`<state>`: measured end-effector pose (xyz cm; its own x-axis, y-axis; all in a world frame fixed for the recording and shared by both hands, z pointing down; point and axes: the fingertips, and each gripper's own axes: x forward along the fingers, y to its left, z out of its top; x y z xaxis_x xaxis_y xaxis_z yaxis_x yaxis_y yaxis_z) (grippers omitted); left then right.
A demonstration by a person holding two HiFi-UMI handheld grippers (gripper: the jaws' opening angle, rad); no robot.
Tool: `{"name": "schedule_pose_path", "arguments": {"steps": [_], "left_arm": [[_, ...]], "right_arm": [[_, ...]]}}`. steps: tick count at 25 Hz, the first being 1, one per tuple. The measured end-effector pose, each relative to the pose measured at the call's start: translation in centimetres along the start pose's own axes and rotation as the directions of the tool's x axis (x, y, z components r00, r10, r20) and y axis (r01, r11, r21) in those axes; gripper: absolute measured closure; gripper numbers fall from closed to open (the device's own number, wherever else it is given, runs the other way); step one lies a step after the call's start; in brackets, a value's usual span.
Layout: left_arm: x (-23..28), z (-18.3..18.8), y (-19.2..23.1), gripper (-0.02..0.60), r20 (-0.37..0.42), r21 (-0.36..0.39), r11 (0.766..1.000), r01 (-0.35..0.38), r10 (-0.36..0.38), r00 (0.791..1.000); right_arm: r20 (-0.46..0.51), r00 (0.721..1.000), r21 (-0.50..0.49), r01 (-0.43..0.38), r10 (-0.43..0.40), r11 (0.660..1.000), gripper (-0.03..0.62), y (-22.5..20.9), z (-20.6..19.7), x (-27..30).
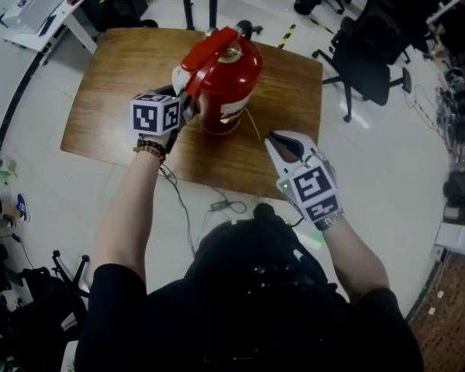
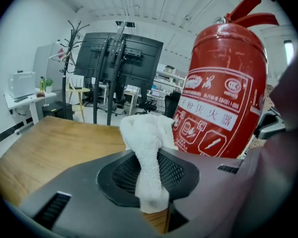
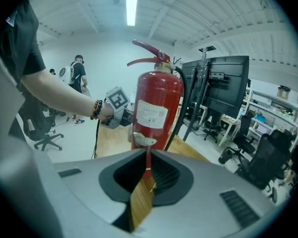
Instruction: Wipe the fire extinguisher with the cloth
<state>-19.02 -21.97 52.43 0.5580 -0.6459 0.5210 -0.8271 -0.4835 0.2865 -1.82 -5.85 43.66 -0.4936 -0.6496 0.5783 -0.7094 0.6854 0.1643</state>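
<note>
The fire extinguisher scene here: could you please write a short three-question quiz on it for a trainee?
1. Multiple choice: beside the fire extinguisher, what does the left gripper hold? A) a white cloth B) a black hose C) nothing.
2. True or false: the fire extinguisher lies on its side.
3. Short answer: which gripper has nothing between its jaws?

Key:
1. A. The cloth is pinched between its jaws.
2. False. It stands upright on the table.
3. The right gripper.
</note>
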Motion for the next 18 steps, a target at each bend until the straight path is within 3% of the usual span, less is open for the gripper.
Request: {"name": "schedule_pose_path", "arguments": {"steps": [18], "left_arm": [[3.9, -8.1, 2.1, 0.509, -0.166, -0.025, 0.996, -0.091, 0.086, 0.982]], "right_arm": [[-0.030, 0.999, 0.015, -0.026, 0.027, 1.000, 0.551, 0.5, -1.2, 1.0]]}}
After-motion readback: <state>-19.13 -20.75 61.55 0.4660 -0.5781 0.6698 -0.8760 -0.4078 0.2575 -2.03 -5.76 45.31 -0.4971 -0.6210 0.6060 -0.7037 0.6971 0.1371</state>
